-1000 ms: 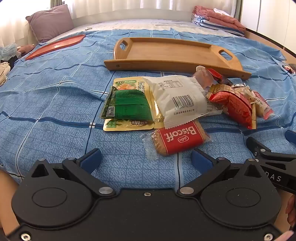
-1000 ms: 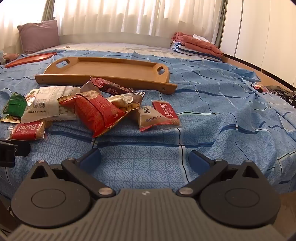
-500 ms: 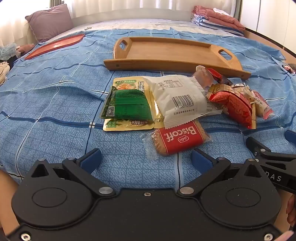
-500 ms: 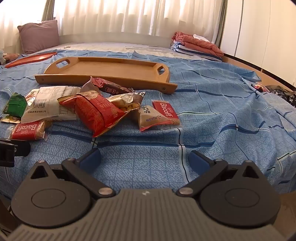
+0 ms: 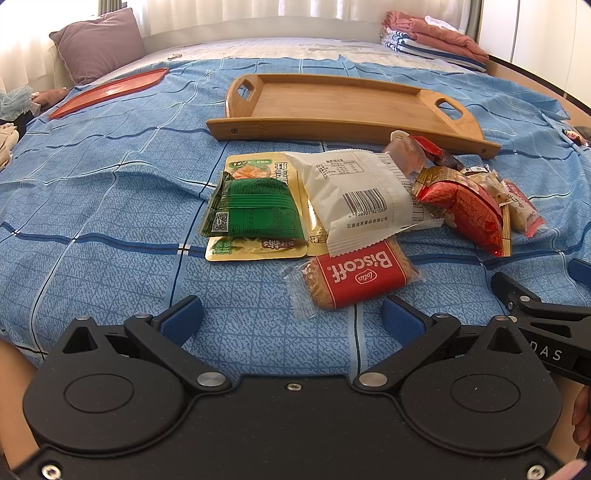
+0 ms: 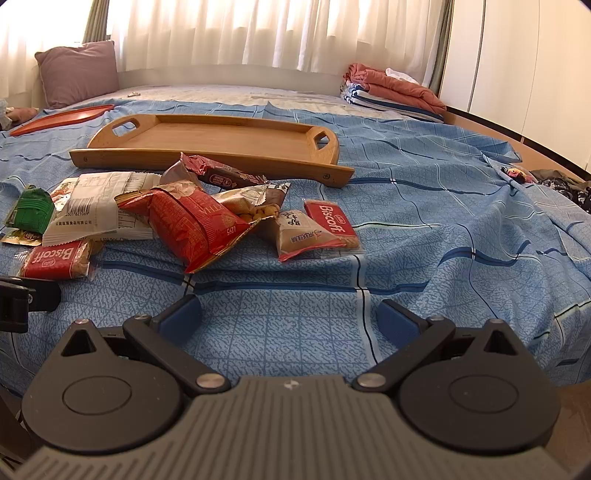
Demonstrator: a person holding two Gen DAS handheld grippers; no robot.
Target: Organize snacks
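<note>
Several snack packets lie in a heap on the blue bedspread, in front of an empty wooden tray (image 5: 347, 101) (image 6: 221, 142). Nearest my left gripper (image 5: 291, 319) is a red Biscoff biscuit (image 5: 360, 275) (image 6: 55, 263), just beyond its open blue fingertips. Behind it sit a white barcode packet (image 5: 358, 199) (image 6: 98, 210), a green packet (image 5: 255, 210) (image 6: 31, 208) and a red crinkled bag (image 5: 467, 212) (image 6: 188, 225). My right gripper (image 6: 290, 319) is open over bare bedspread; a second Biscoff (image 6: 330, 219) and a beige packet (image 6: 299, 234) lie ahead of it.
A red flat tray (image 5: 107, 90) (image 6: 61, 118) lies at the far left, near a purple pillow (image 5: 98, 44) (image 6: 77, 72). Folded blankets (image 5: 432, 33) (image 6: 391, 92) are stacked at the far right. The right gripper's body (image 5: 546, 325) shows at the left view's right edge.
</note>
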